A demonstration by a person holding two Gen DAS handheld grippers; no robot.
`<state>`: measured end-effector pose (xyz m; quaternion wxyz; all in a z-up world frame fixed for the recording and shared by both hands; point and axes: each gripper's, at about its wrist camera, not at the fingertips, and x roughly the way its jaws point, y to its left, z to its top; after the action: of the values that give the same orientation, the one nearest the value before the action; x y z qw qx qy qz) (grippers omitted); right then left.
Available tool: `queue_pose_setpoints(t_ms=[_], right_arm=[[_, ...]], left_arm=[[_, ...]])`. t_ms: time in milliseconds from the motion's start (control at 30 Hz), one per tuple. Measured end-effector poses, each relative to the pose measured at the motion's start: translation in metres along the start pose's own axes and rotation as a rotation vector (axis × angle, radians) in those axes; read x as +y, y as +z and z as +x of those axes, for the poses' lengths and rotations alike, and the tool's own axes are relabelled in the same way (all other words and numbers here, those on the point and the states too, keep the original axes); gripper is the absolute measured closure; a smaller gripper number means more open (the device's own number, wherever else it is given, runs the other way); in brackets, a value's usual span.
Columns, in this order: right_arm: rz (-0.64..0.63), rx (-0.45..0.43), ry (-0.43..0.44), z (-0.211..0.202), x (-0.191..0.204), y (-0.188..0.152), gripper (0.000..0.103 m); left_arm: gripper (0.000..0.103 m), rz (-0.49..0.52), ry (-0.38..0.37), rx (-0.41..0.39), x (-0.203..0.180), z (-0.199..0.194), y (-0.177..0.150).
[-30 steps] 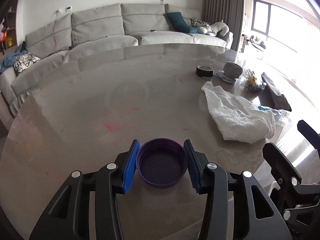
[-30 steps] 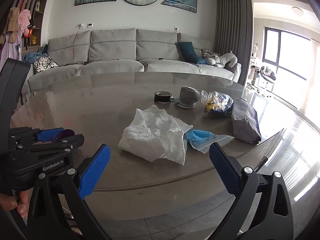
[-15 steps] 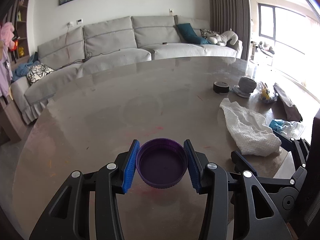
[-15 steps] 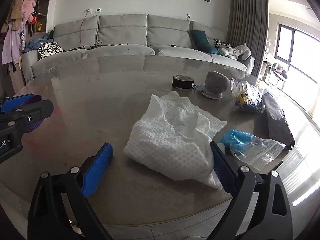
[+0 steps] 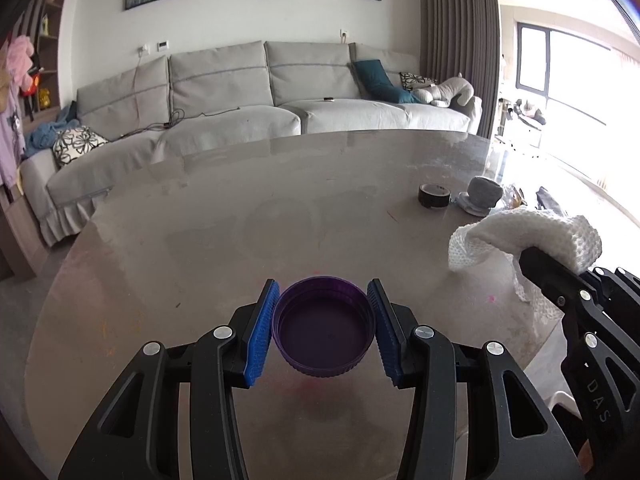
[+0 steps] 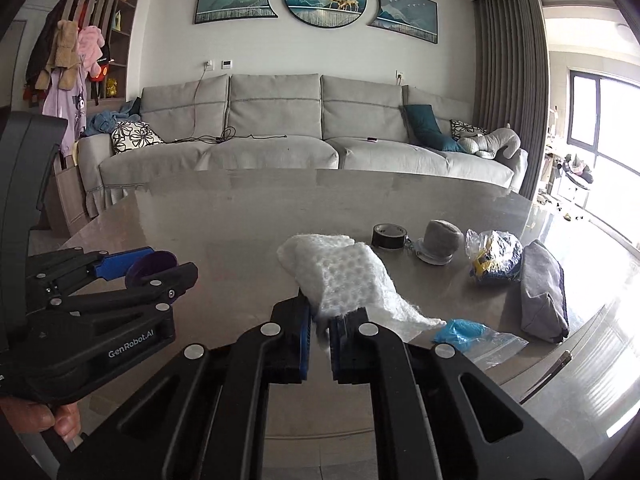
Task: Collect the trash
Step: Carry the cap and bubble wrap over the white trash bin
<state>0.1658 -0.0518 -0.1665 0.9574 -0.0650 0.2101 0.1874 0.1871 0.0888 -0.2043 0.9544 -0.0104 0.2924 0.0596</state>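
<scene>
- While the left hand-held gripper (image 5: 323,330) sits clamped on a purple lid (image 5: 324,330) just above the table (image 5: 224,216), the right hand-held gripper (image 6: 319,336) is closing on a white paper towel (image 6: 344,276), one edge of it pinched between the blue pads.
- The towel hangs bunched over the right jaws, its tail trailing onto the table near a clear zip bag (image 6: 476,334).
- The pinch looks to catch only a thin fold, so the towel may slip free as it rises.
- Its trailing end could drag the zip bag toward the table edge close by.
- The lid is gripped only at its rim and might pop out if the squeeze eases.
- No bin shows in either view, so I cannot tell where the trash goes.
- The zip bag holds something blue; a crumpled clear bag (image 6: 494,256) holds yellow and dark bits; the lid looks empty.
</scene>
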Motion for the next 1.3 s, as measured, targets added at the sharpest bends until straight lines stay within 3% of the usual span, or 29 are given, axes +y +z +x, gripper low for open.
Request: queue_pose_setpoints(t_ms=[233, 667, 1033, 1300], right_arm=[[0.018, -0.052, -0.045, -0.051, -0.012, 0.006, 0.094], [0.075, -0.066, -0.241, -0.13, -0.05, -0.021, 0.094], [0.14, -0.005, -0.384, -0.172, -0.078, -0.073, 0.093], [0.213, 0.058, -0.466, -0.194, -0.1, -0.118, 0.093]], left_arm=[[0.057, 0.038, -0.066, -0.044, -0.024, -0.022, 0.005], [0.057, 0.225, -0.297, -0.079, -0.114, -0.068, -0.018], [0.057, 0.357, -0.449, -0.027, -0.181, -0.08, -0.052], [0.057, 0.469, -0.578, 0.128, -0.23, -0.071, -0.099]])
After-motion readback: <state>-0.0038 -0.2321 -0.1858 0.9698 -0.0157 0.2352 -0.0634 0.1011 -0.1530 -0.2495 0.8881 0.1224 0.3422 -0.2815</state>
